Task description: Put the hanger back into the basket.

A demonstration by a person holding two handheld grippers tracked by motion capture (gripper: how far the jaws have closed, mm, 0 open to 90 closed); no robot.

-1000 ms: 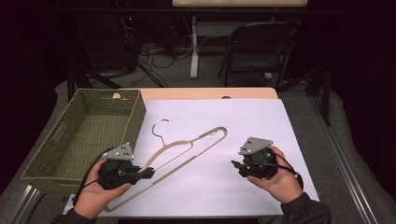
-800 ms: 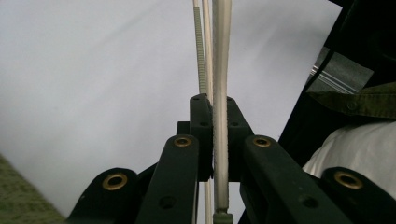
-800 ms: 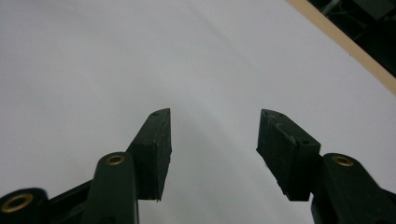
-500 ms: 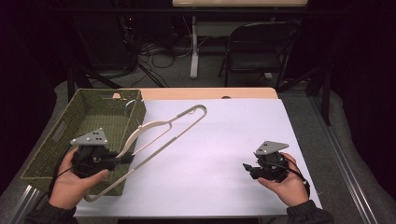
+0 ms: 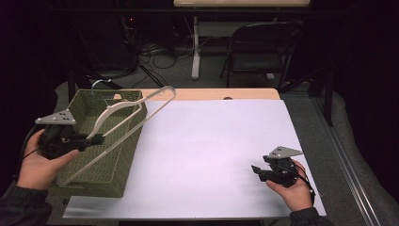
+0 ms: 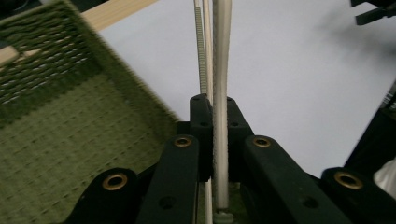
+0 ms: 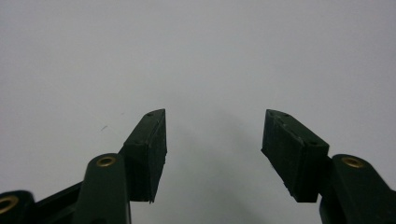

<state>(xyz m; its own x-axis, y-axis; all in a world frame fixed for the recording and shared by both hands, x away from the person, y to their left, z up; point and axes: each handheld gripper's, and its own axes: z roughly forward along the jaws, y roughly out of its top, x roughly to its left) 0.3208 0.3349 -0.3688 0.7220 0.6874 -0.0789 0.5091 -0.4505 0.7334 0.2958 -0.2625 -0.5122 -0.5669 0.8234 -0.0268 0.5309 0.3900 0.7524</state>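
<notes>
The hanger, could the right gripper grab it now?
Probably not without a long move. The right gripper is open and empty, low over the white sheet at the table's right. The hanger is held by the left gripper above the green basket, far across. Nothing lies between them.

Basket (image 5: 117, 160) crowds left edge; white tabletop (image 5: 211, 150) open.

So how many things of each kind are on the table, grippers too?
Hangers: 1
Baskets: 1
Grippers: 2, left gripper and right gripper
Total: 4
</notes>
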